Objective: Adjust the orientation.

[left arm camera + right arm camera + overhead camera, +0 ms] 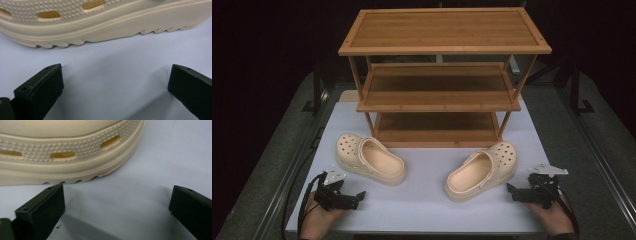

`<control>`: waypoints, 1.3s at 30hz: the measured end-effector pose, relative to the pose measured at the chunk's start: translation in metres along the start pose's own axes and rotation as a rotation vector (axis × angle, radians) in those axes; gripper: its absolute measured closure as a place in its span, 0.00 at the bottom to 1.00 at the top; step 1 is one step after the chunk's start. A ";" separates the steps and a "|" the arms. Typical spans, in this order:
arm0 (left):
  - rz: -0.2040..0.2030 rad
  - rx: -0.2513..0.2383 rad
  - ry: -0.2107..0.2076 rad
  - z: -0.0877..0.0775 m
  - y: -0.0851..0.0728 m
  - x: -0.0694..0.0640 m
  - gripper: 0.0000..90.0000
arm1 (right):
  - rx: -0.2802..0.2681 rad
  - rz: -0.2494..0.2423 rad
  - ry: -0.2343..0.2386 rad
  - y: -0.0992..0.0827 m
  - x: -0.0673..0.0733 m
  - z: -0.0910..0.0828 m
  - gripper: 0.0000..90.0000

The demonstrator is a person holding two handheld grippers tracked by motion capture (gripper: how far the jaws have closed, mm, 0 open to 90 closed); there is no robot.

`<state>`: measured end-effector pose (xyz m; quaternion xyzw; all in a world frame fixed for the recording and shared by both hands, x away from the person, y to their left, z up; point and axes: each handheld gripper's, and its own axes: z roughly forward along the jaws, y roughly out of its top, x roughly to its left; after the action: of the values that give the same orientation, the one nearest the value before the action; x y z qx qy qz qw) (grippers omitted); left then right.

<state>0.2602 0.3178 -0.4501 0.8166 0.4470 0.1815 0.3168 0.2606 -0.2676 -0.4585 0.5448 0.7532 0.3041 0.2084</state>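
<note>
Two cream clogs lie on the white table top in front of a wooden rack. The left clog (371, 159) has its toe to the back left; the right clog (482, 170) has its toe to the back right. My left gripper (358, 198) rests near the front left edge, open, with nothing between its jaws. Its own view has the left clog's sole side (105, 27) just beyond the jaws. My right gripper (512, 192) rests at the front right, open and empty, with the right clog's side (67, 152) close ahead.
A three-shelf wooden rack (443, 47) stands at the back of the table (422, 210), its shelves bare. Dark floor and metal rails run along both sides of the table. Bare table surface lies between the two clogs.
</note>
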 end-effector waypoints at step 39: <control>-0.102 -0.057 0.057 -0.038 0.075 0.079 1.00 | -0.001 0.002 0.000 0.000 0.000 0.000 0.00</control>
<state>0.3266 0.3684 -0.3706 0.7780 0.4915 0.2008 0.3359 0.2606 -0.2674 -0.4587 0.5453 0.7526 0.3046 0.2085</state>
